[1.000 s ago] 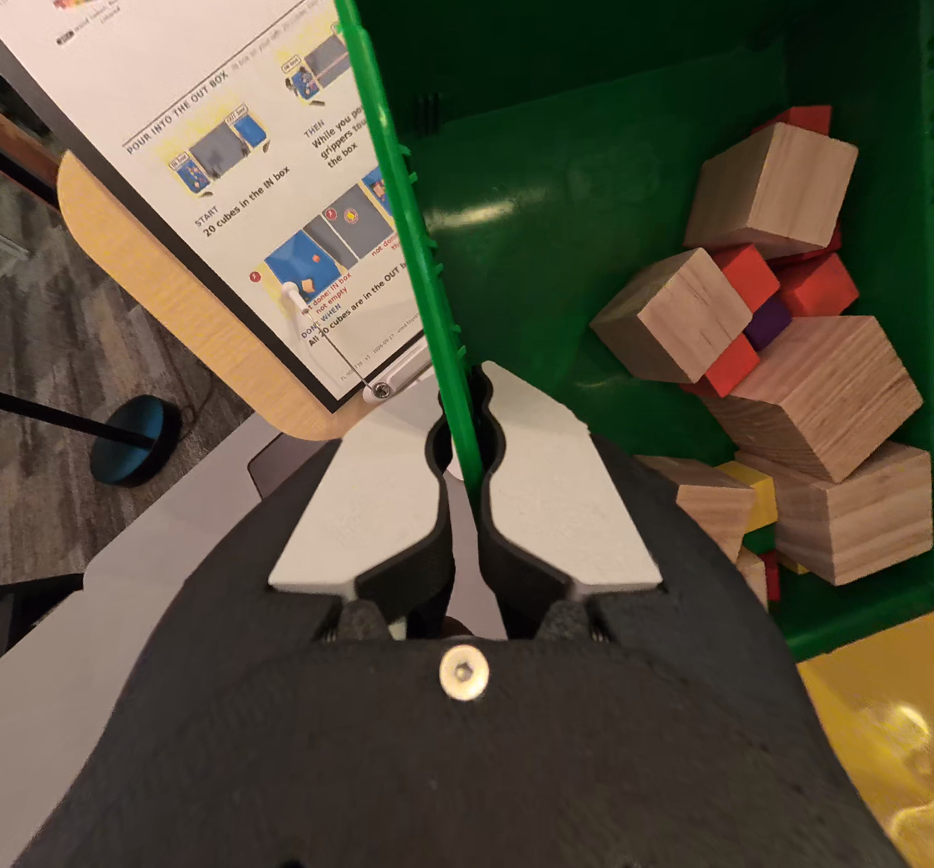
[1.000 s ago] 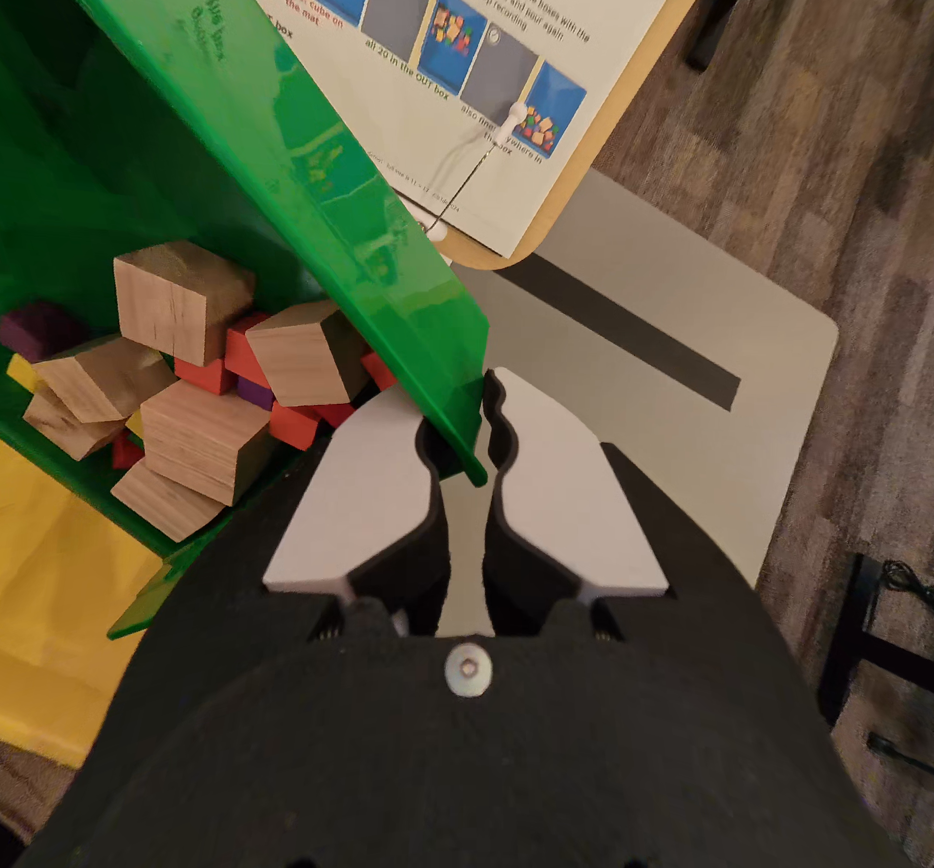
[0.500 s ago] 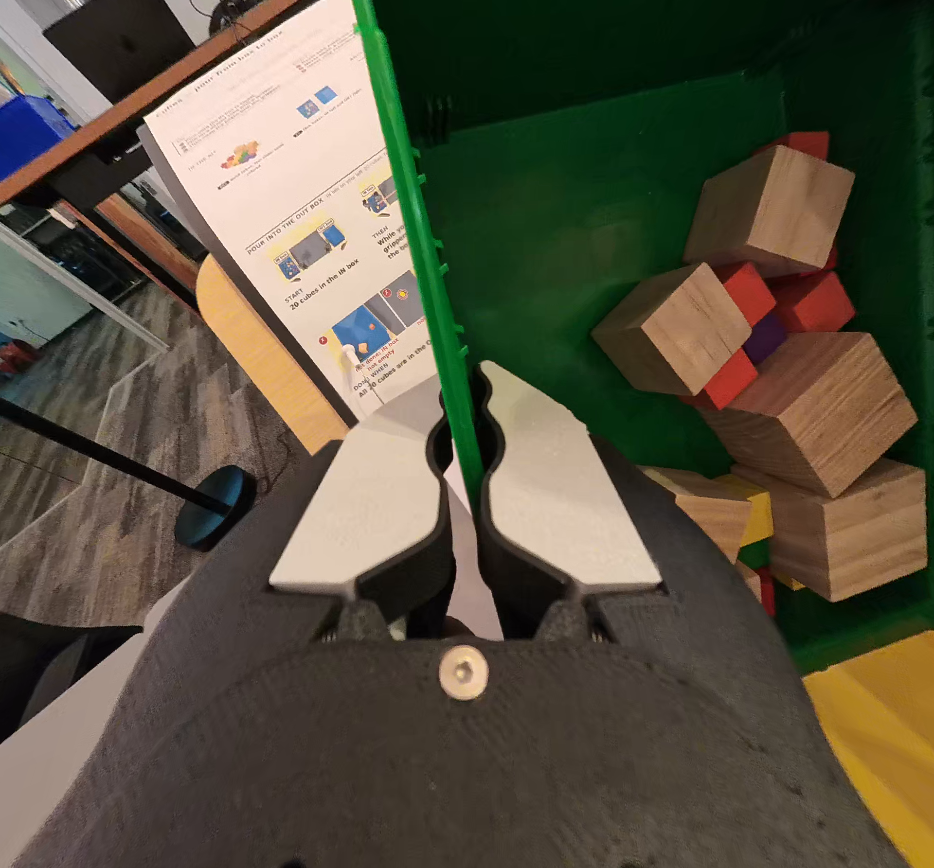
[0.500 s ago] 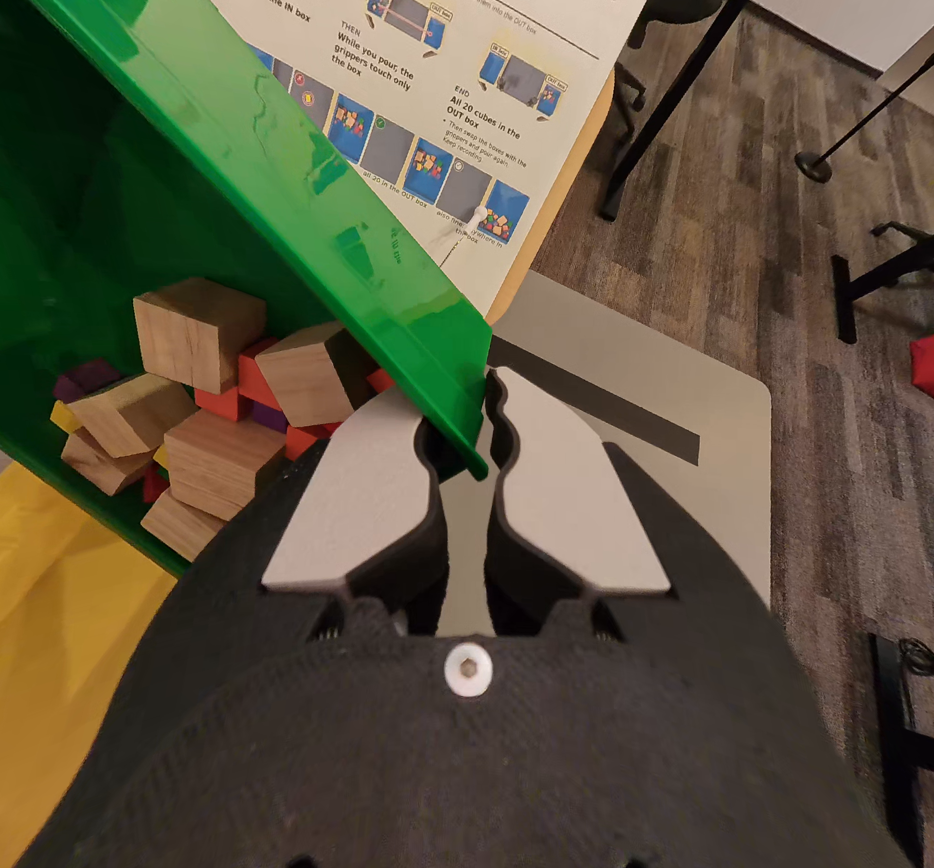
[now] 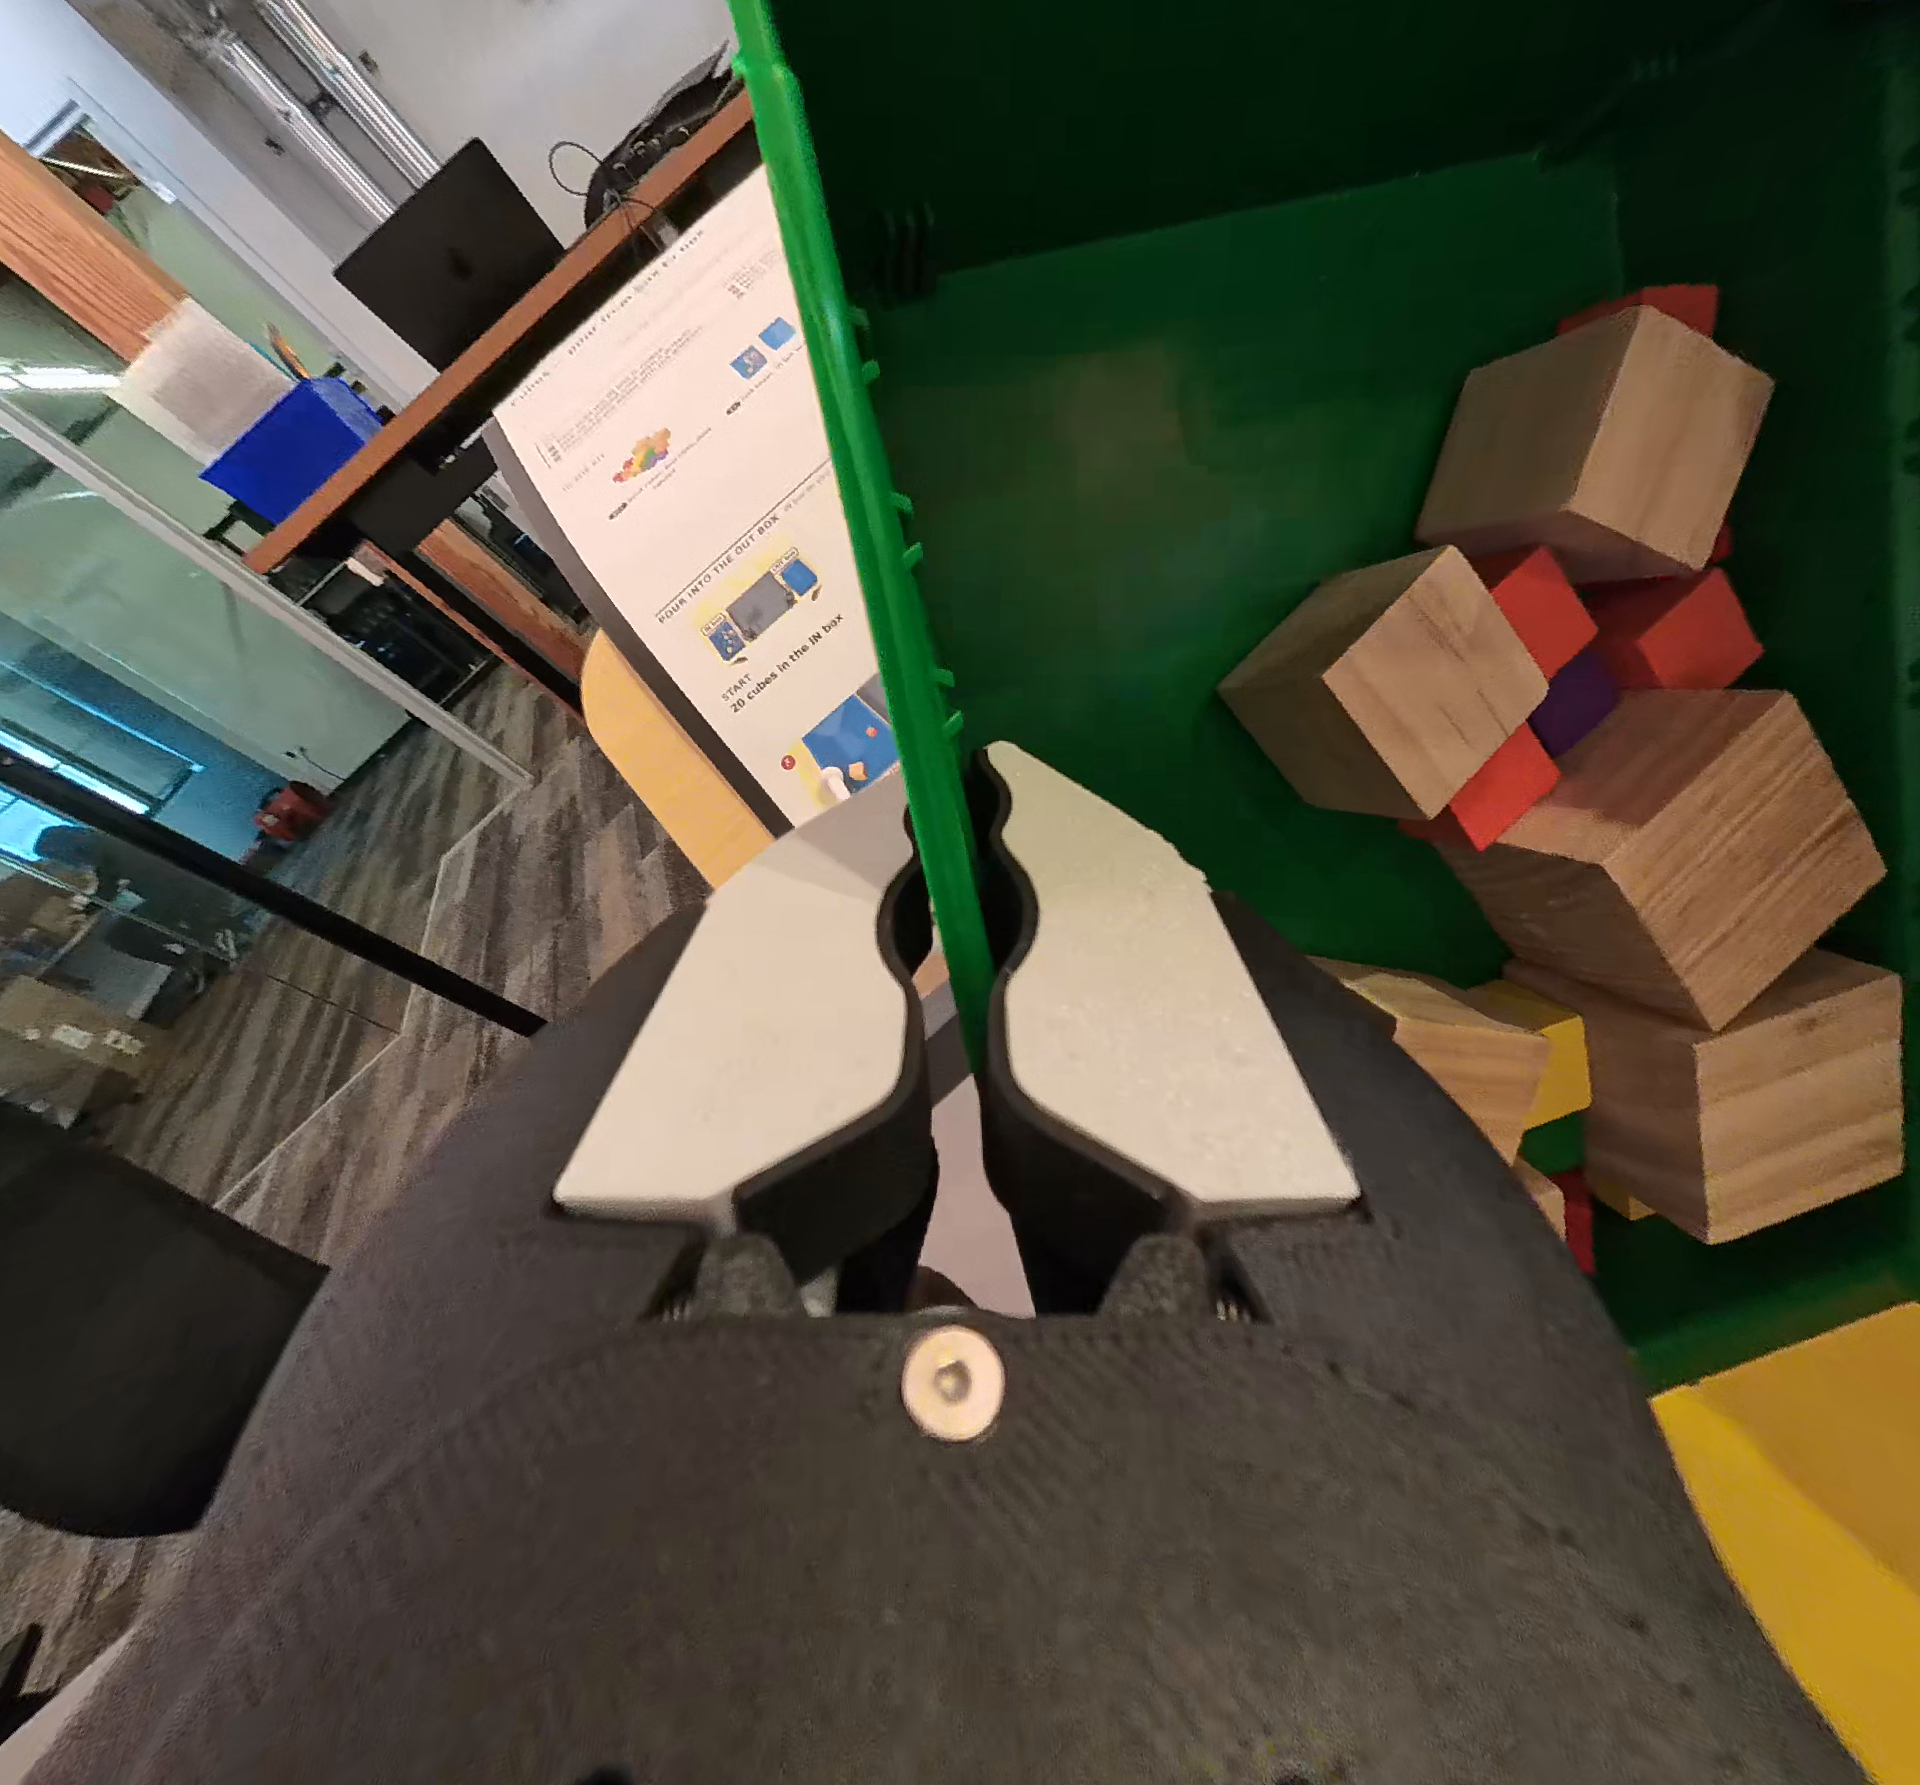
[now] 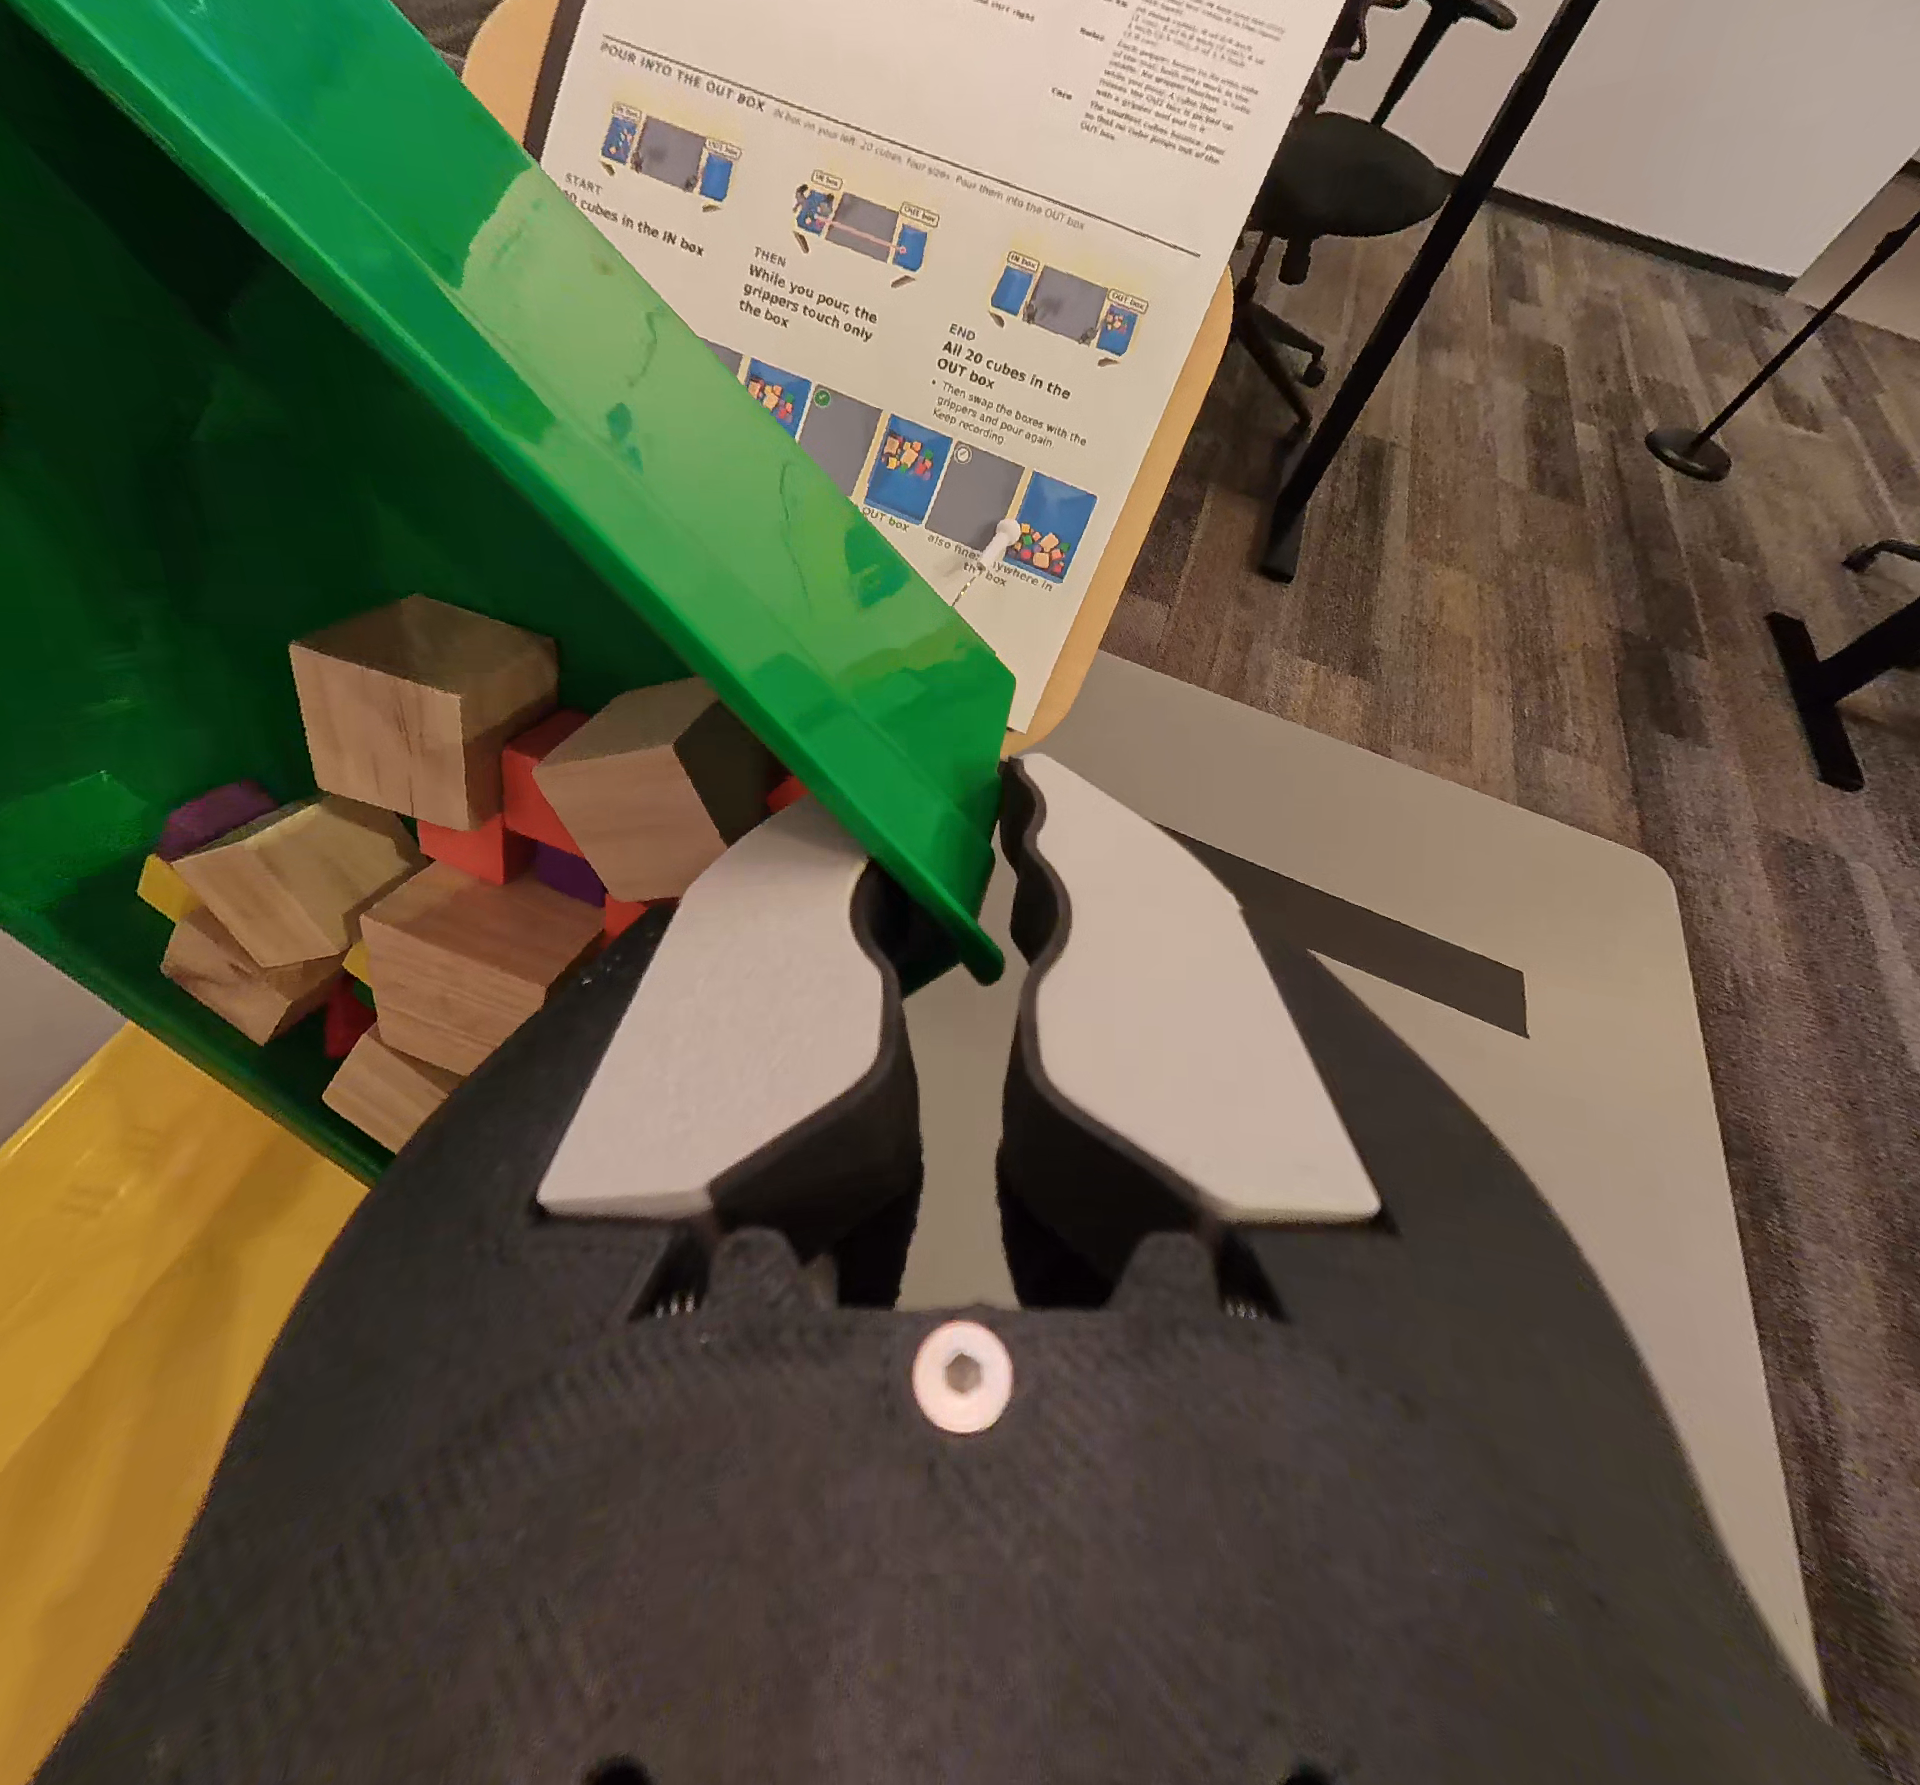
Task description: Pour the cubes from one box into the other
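Observation:
My left gripper (image 5: pixel 951 862) is shut on the left wall of the green box (image 5: pixel 1195 509). My right gripper (image 6: pixel 992 888) is shut on the box's right wall (image 6: pixel 582 447). The box is lifted and tipped. Several wooden cubes (image 5: pixel 1673 862) with small red, purple and yellow cubes (image 5: pixel 1507 779) are piled in its low corner; they also show in the right wrist view (image 6: pixel 416 707). The yellow box (image 5: pixel 1829 1527) lies just below the green box's low rim, also seen in the right wrist view (image 6: pixel 135 1320).
A white instruction sheet (image 6: pixel 935 208) stands on a tan board behind the box. The grey table mat (image 6: pixel 1455 1060) has a dark stripe. Black stands (image 6: pixel 1403 281) and a stool are on the carpet to the right. A desk with a laptop (image 5: pixel 447 249) is far left.
Both grippers have tipped the green box further up, so more of the room shows beyond it. The cubes have stayed piled in the low corner.

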Action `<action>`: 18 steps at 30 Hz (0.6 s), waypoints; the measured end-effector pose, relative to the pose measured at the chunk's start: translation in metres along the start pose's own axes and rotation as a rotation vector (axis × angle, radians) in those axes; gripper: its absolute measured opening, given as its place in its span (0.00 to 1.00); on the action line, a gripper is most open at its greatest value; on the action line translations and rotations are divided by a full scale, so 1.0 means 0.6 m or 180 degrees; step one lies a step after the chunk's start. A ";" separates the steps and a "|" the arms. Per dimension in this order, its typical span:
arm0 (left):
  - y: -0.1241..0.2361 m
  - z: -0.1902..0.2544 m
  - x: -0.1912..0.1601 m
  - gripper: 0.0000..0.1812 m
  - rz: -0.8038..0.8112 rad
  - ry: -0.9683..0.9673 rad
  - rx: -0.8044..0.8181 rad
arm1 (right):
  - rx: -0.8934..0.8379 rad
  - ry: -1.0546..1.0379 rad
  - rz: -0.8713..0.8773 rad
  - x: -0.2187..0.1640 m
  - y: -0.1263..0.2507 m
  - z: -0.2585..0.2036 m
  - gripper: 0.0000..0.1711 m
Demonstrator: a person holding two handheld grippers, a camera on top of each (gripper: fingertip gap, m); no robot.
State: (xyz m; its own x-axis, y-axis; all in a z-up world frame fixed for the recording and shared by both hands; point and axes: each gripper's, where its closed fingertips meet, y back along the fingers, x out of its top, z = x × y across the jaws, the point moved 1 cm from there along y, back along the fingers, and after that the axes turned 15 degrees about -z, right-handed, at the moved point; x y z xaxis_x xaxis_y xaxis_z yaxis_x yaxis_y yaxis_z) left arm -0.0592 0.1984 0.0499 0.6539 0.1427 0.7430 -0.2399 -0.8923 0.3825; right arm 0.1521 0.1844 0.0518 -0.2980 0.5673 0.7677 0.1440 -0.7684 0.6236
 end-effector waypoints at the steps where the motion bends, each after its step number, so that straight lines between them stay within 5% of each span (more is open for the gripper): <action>1: 0.004 -0.002 0.003 0.02 0.0003 -0.0017 0.0032 | 0.0027 -0.0023 0.0031 0.002 0.002 0.000 0.06; 18: 0.017 -0.041 0.028 0.02 0.0074 -0.0180 0.0395 | 0.0203 -0.0206 0.0405 0.034 -0.009 -0.006 0.07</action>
State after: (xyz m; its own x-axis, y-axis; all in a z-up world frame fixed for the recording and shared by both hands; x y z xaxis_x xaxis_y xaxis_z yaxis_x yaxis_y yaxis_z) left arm -0.0685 0.2023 0.0800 0.6894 0.1001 0.7174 -0.1672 -0.9417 0.2921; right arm 0.1416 0.1991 0.0634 -0.2125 0.4860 0.8478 0.2369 -0.8161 0.5272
